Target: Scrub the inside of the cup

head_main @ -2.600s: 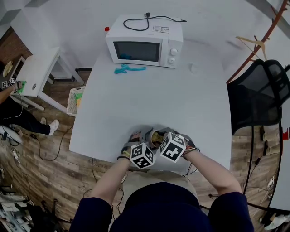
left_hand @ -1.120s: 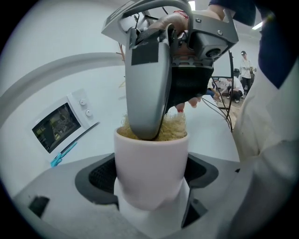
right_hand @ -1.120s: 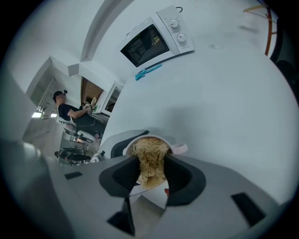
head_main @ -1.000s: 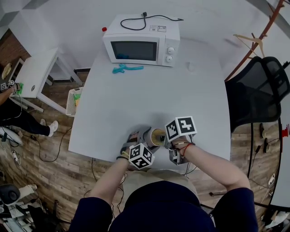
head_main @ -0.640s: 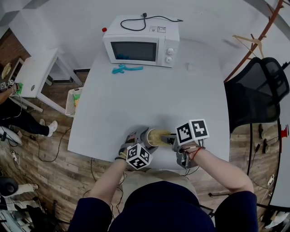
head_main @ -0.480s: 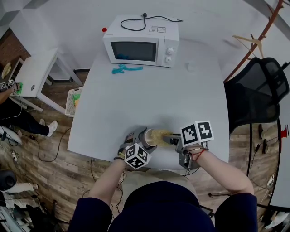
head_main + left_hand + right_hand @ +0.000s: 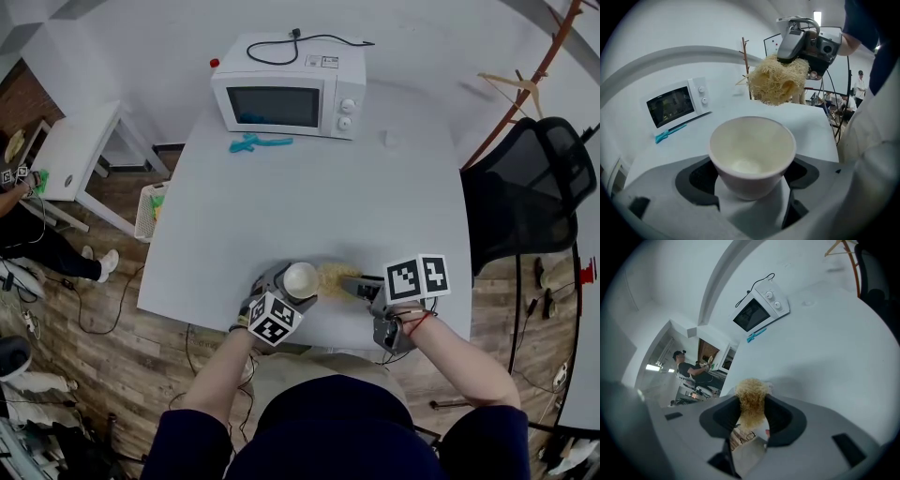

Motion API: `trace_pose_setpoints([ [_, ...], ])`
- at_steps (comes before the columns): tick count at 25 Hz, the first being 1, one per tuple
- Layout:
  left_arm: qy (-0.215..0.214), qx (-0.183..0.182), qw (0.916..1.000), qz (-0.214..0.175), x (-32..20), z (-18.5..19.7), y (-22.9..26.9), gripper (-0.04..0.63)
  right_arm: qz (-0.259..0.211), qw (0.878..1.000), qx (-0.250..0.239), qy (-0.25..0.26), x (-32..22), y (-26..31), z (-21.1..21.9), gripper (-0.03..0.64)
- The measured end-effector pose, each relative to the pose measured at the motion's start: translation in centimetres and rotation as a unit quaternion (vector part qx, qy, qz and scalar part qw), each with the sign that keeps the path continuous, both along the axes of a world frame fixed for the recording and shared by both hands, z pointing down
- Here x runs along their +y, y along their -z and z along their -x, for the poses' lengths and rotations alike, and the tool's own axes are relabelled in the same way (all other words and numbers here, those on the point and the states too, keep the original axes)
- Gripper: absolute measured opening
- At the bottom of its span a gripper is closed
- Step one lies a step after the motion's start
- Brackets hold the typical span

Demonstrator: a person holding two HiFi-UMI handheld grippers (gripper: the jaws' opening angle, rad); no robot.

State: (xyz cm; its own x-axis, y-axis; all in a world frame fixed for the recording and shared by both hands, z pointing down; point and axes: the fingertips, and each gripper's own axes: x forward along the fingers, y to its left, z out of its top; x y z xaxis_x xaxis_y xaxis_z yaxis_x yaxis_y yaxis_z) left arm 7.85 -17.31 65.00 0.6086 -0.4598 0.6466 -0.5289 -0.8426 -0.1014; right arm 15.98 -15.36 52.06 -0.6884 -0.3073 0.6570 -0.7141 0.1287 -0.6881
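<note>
The scrubber (image 7: 335,278) is out of the cup (image 7: 301,279) now. Half a second ago it was still pushed into the mouth, with the cup tipped toward the right gripper (image 7: 361,284). That gripper has since drawn off toward the right of the frame, and the left gripper (image 7: 287,289) has turned the cup so its mouth faces up. In the left gripper view the scrubber hangs above and beyond the rim, clear of it, and the inside looks plain white and empty. I read this as a pause between strokes or the end of the scrub; I cannot tell which.

The cup sits low centre in the head view, over the near edge of the desk (image 7: 319,197), clamped by its lower wall between the left fingers (image 7: 693,180). The right fingers (image 7: 780,418) stand narrow, pinching the scrubber.

A printed tag under the scrubber in the right gripper view carries letters, too warped to read. The sticker on top of the microwave (image 7: 289,86) is too small. The marker cubes bear only black-and-white squares.
</note>
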Motion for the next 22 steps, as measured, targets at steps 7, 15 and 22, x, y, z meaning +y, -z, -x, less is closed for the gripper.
trace_pose_setpoints([
  [7,0.053,0.053,0.9964,0.040,-0.6,0.6,-0.2,0.442,-0.013,1.000,-0.017,-0.012,0.2,0.1,-0.2,0.158],
  [15,0.056,0.057,0.9963,0.033,-0.9,0.7,-0.1,0.442,-0.011,0.998,-0.039,-0.044,1.1,-0.1,-1.1,0.158],
  [22,0.066,0.069,0.9952,0.020,-1.2,1.0,2.1,0.445,-0.028,0.994,-0.069,-0.083,2.5,1.1,-2.2,0.158],
])
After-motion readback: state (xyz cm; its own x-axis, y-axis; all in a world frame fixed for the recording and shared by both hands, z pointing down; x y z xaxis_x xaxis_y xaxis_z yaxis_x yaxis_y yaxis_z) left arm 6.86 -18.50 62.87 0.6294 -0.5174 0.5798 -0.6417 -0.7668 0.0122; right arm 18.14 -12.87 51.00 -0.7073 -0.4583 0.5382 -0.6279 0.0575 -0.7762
